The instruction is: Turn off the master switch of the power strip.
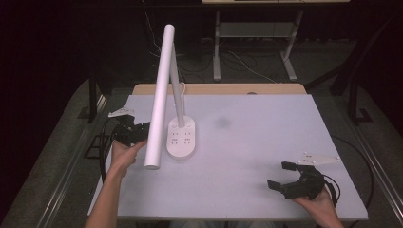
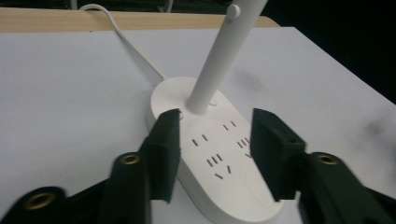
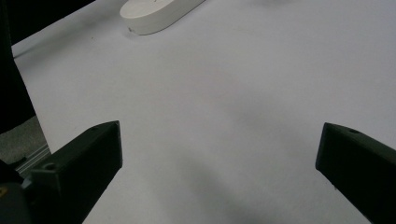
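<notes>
Beside left tool [image 1: 142,129], open: lamp base [image 1: 181,137], lamp head [image 1: 159,97] overhead; right tool [image 1: 281,175] open.

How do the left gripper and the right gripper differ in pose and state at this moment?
The left gripper sits beside the desk lamp, its fingers partly open and straddling the lamp's socket base; the right gripper rests far off on the bare table, fingers spread much wider with nothing between them. Both are black, hand-held and gripping nothing.

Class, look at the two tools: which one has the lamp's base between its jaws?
The left tool: its jaws straddle the white lamp base without pressing it. The right tool is open over bare table.
</notes>
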